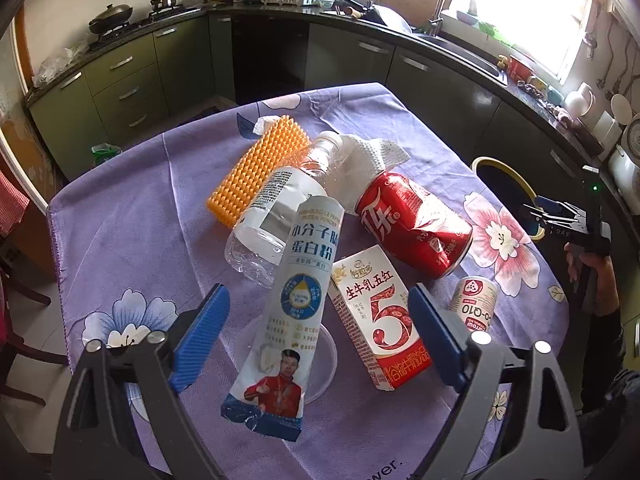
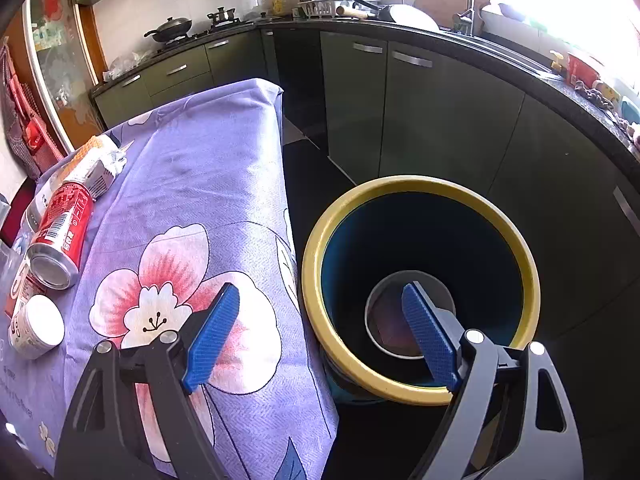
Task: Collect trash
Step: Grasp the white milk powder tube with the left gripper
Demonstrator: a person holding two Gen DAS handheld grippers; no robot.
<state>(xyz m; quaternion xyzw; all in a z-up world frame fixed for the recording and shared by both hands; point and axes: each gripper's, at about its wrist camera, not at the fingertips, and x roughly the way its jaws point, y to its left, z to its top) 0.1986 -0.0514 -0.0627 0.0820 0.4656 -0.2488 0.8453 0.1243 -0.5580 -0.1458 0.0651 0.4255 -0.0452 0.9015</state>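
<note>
Kitchen counters and dark green cabinets surround a table (image 1: 132, 216) covered with a purple floral cloth, where the trash lies in a loose pile.

Left gripper (image 1: 318, 330): jaws apart, nothing pressed between the pads. A white protein-powder sachet (image 1: 294, 284) and a red-and-white milk carton (image 1: 376, 316) both lie in the gap between the fingers; the sachet rests partly on a clear plastic lid (image 1: 320, 364). Beyond them lie a clear plastic bottle (image 1: 272, 216), a dented red can (image 1: 412, 224), an orange spiked brush (image 1: 260, 168), crumpled tissue (image 1: 372, 156) and, just beside the carton, a small white jar (image 1: 474, 300).

Right gripper (image 2: 320, 334): jaws wide, empty, hanging over the table edge and the bin (image 2: 420, 390). This yellow-rimmed bin stands on the floor just beside the table; one round item already lies at its bottom.

Procedure for the step in hand, judged as selecting one item with the left gripper:
1. Centre the jaws on a single item, sachet or carton, not both.
2. Grip the carton across its narrow faces; it is rigid and should hold firmly.
3. Grip the sachet mid-body; expect it to flex and sag.
4. Lift clear before moving, so neighbouring items are not dragged off the cloth.
</note>
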